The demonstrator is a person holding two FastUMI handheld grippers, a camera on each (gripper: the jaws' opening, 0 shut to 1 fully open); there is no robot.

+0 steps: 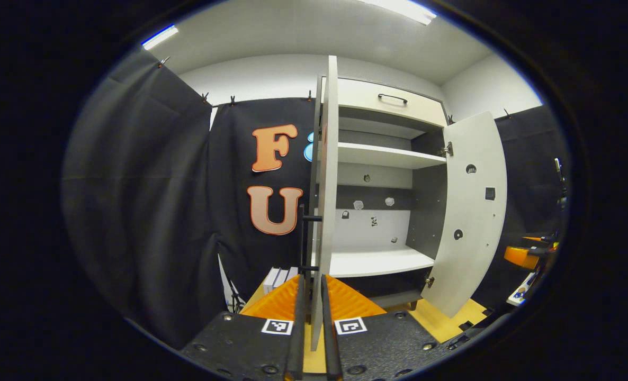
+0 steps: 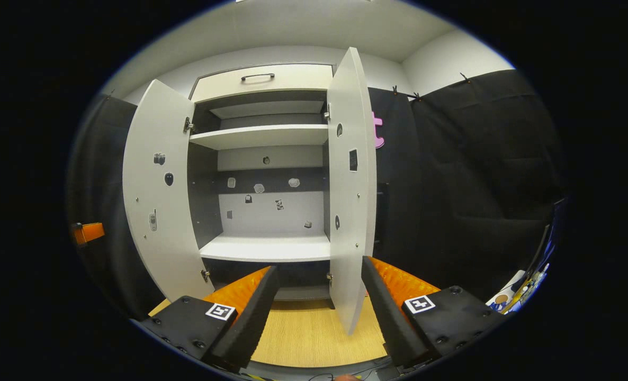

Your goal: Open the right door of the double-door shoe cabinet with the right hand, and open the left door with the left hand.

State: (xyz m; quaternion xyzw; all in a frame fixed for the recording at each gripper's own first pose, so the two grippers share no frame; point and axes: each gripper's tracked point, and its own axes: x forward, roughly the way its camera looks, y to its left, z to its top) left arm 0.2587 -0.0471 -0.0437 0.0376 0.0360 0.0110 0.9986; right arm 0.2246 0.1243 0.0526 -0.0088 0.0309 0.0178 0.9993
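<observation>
Left gripper [image 1: 314, 296]: fingers nearly together, pinched on the free edge of the left door [image 1: 325, 174], close by its black handle [image 1: 307, 243].
Left door: swung out, seen edge-on in the left gripper view; its inner face shows in the right gripper view [image 2: 158, 196].
Right gripper [image 2: 319, 296]: fingers wide apart, holding nothing; the lower end of the right door [image 2: 352, 185] hangs in the gap, nearer one finger, contact not clear.
Right door: open, standing out from the cabinet [image 2: 263, 79]; also in the left gripper view [image 1: 470, 211].
Cabinet: both doors open, two pale shelves bare, small stickers on the back panel, drawer with dark handle [image 2: 257, 76] on top.
Floor [image 2: 314, 338]: light wood.
</observation>
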